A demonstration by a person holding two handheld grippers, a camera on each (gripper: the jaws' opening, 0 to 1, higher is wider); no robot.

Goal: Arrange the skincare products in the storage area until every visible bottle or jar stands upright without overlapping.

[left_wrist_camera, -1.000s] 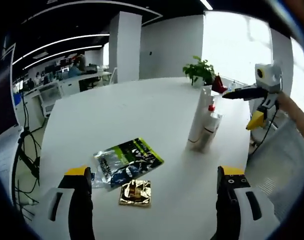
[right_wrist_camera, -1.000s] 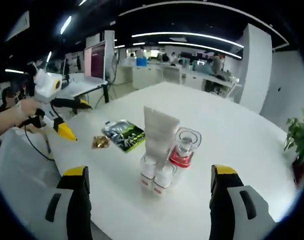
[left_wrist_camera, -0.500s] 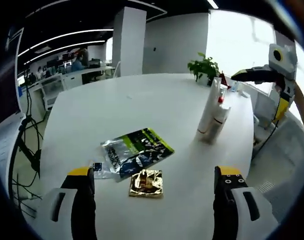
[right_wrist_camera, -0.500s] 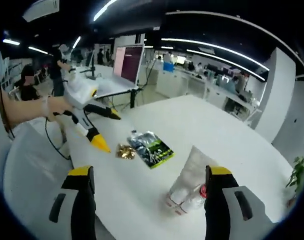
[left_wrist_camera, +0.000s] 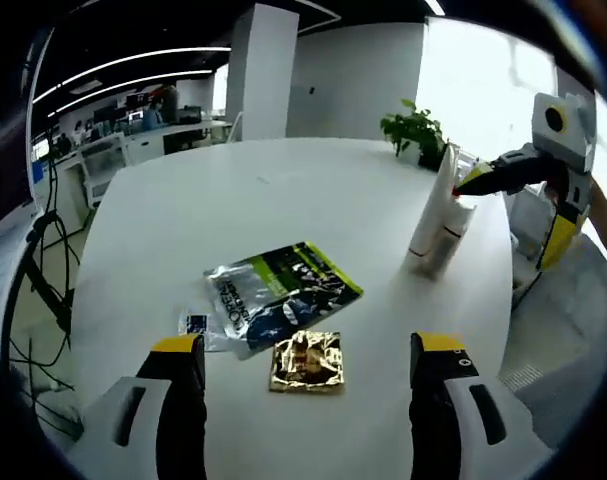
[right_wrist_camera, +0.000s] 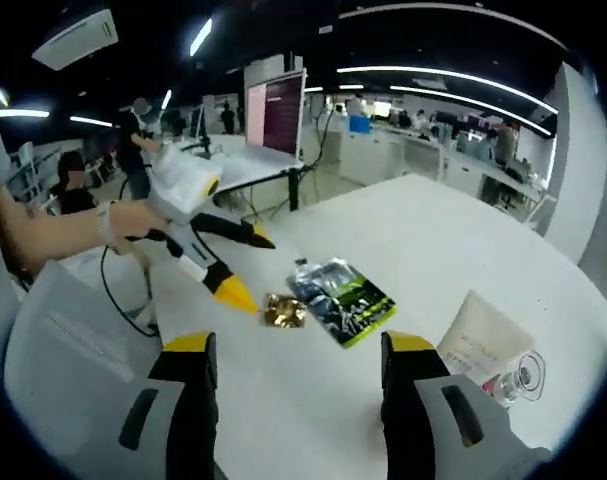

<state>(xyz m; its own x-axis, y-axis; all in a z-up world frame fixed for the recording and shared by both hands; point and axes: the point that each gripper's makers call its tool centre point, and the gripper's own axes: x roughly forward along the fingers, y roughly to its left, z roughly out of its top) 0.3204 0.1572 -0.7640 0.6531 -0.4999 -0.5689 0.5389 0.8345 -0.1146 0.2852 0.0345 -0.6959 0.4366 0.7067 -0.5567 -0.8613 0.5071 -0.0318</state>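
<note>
With both grippers' jaws wide and empty, the left gripper [left_wrist_camera: 301, 372] hovers over sachets [left_wrist_camera: 281, 296] while a white tube [left_wrist_camera: 430, 218] and bottles stand clustered, touching, on the counter [left_wrist_camera: 283, 200], leaving arranging seemingly unfinished.

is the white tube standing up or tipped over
Upright. In the left gripper view the tube stands on its cap end on the table, among the small bottles.

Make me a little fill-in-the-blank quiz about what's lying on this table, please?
1. The small square sachet is ____ in colour.
2. The flat pouch beside it is silver, black and ____.
3. The white tube stands beside a bottle with a ____ collar.
4. Behind the tube sits a potted ____.

Missing words: gold; green; red; plant
</note>
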